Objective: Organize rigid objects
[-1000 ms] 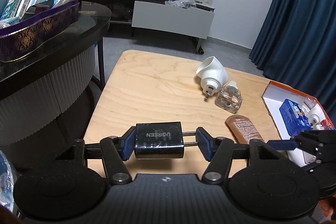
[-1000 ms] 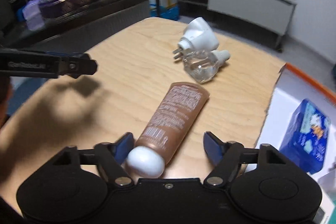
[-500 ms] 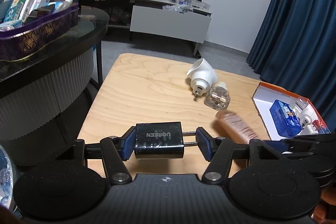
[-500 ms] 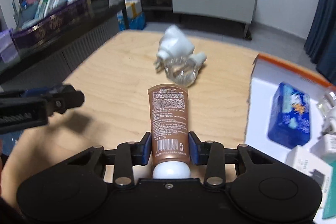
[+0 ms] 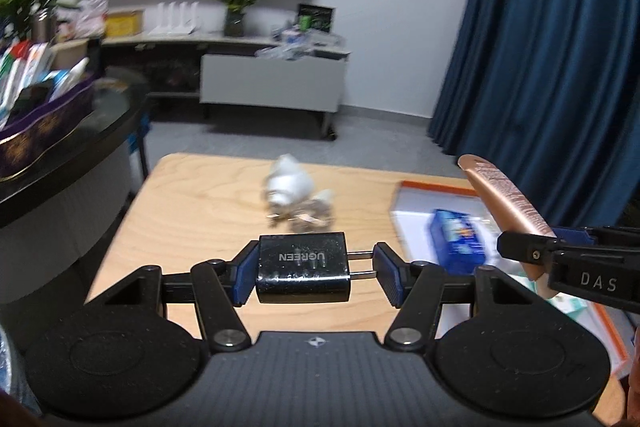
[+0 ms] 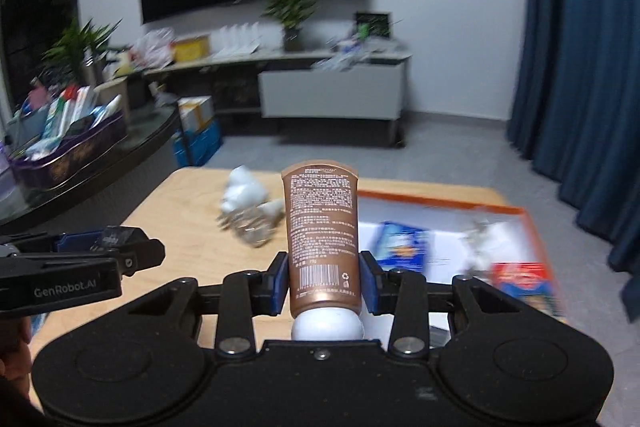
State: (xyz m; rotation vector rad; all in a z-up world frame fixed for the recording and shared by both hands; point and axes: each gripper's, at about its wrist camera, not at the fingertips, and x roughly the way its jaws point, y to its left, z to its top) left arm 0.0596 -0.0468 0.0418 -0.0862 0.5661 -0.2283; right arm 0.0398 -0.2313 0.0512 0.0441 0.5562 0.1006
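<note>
- Left hand-held gripper (image 5: 315,273) clenched on a black charger (image 5: 302,267), prongs against the right pad, lifted above the near part of the bench (image 5: 192,211).
- Right hand-held gripper (image 6: 324,281) clenched on a brown tube (image 6: 322,239), white cap toward the camera, crimped end up, held clear of the bench.
- Between the two, bare wood along the bench's left edge and near side.
- Mid-bench: white plug-in unit (image 5: 286,183) touching a clear bottle (image 5: 312,217), both blurred.
- At the right edge: orange-rimmed box (image 6: 532,223) holding a blue packet (image 6: 404,241).
- Beyond the far edge, open grey floor (image 6: 460,151).
</note>
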